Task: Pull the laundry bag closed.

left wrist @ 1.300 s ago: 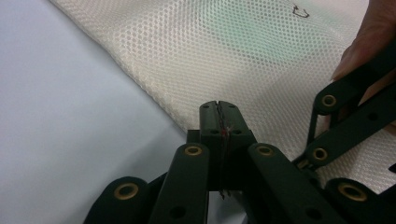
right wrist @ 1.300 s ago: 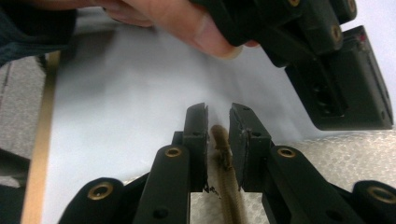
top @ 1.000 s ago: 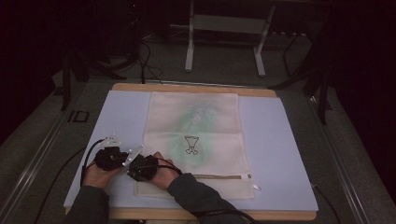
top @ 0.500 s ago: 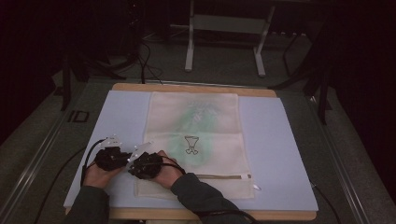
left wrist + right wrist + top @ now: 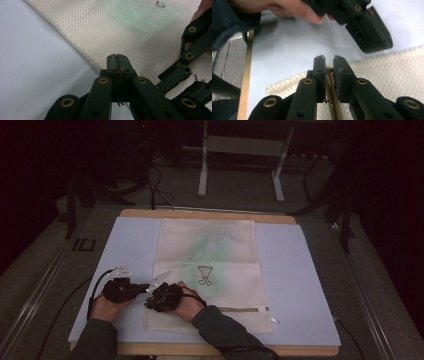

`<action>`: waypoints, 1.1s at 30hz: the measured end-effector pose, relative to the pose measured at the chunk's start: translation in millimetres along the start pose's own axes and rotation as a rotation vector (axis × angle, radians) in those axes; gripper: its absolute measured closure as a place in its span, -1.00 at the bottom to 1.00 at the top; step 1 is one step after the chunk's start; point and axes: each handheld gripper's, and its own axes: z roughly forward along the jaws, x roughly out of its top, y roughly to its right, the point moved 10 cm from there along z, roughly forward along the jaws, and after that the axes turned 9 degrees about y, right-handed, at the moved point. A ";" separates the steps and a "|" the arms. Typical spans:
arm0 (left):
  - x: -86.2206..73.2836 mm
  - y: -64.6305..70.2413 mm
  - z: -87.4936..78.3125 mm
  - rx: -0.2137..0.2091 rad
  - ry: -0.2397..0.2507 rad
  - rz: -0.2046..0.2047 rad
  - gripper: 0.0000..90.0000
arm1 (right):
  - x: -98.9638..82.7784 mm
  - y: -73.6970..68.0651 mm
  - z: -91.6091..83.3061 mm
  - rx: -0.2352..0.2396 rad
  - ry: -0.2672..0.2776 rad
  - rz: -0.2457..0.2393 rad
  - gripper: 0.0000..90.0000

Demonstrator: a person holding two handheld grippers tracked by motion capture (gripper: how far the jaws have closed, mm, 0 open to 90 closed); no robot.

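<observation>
We see the mesh bag (image 5: 207,265) flat on the tabletop (image 5: 300,270); our left claw (image 5: 117,58) sits closed at its edge; our right claw (image 5: 329,65), slightly parted, has slid along that edge, likely seeking a grip.

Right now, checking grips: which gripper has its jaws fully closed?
The left gripper: its jaws meet with no gap at the edge of the mesh bag. The right gripper shows a narrow slit between its jaws.
</observation>
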 end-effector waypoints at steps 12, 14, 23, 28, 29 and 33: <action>-0.5 6.3 1.7 -0.025 -0.008 0.007 0.97 | -9.5 2.4 5.6 0.009 -0.031 -0.006 0.77; -1.3 7.8 1.8 -0.028 -0.013 0.008 0.97 | -10.4 1.5 6.8 0.006 -0.030 -0.008 0.79; -8.4 17.2 5.3 -0.039 -0.058 0.014 0.98 | -13.7 -0.8 6.4 -0.038 -0.018 -0.037 0.81; -14.3 17.9 5.4 -0.033 -0.093 0.008 0.98 | -14.1 -1.1 6.6 -0.041 -0.017 -0.038 0.81; -16.0 17.5 5.5 -0.031 -0.101 0.006 0.98 | -14.2 -1.0 6.6 -0.042 -0.016 -0.039 0.82; -19.5 17.2 5.8 -0.036 -0.121 -0.012 0.98 | -14.6 -1.4 6.7 -0.045 -0.012 -0.037 0.82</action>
